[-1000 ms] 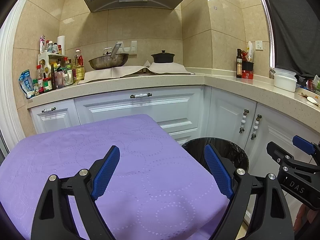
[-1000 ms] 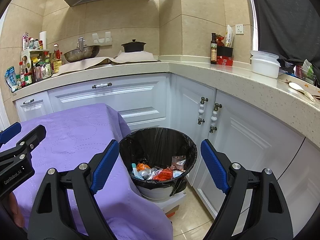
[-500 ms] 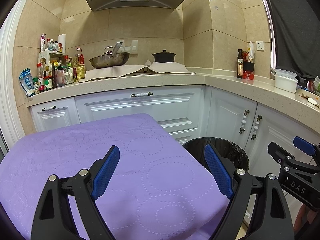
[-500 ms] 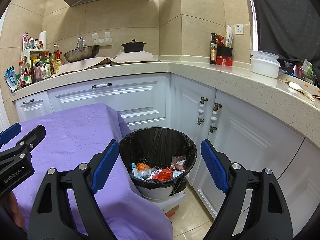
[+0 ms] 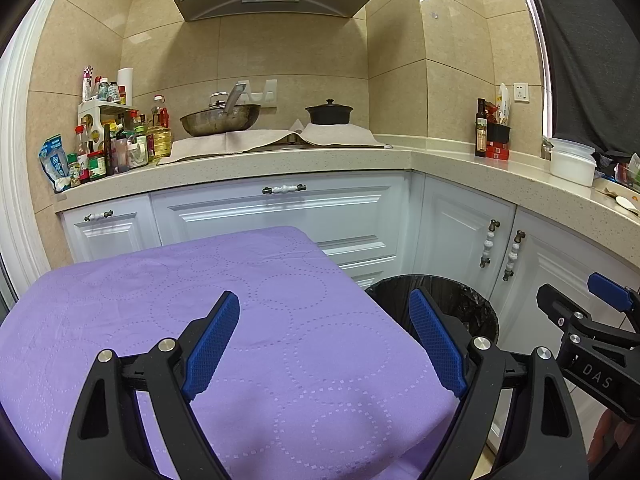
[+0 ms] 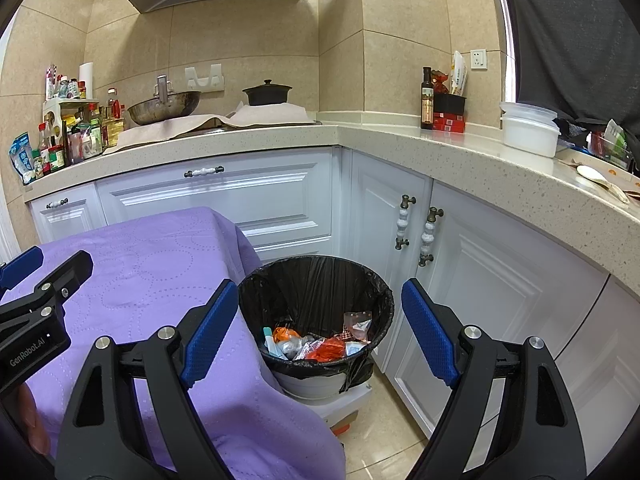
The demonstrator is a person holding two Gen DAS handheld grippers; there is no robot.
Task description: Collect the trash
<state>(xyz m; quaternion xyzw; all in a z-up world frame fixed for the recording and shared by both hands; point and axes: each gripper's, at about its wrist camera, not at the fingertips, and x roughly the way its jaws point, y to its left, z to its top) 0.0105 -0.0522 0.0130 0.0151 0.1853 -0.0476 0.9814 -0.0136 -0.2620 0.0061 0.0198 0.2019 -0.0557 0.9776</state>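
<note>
The left gripper, a black frame with blue ribbed fingers, hangs over a purple cloth printed with dotted circles that covers a table; its fingers stand wide apart and released, with nothing between them. The right gripper, built the same way, is also spread wide and empty, and looks down toward a round trash bin lined with a black plastic bag. The bin stands on the tiled floor just beside the cloth's hanging corner, in front of the white cabinet doors under the corner of the speckled stone counter. Inside it lies the collected trash: crumpled orange and red wrappers, a clear packet, some pale blue pieces (the single items are too small to name more closely). From the left wrist view only the bin's far rim shows past the cloth, and the right gripper appears at the right edge. The purple cloth's top carries no loose item in either view. On the counter behind stand a steel wok, a black lidded pot, a cluster of sauce bottles and jars, a dark bottle and a white lidded tub.
</note>
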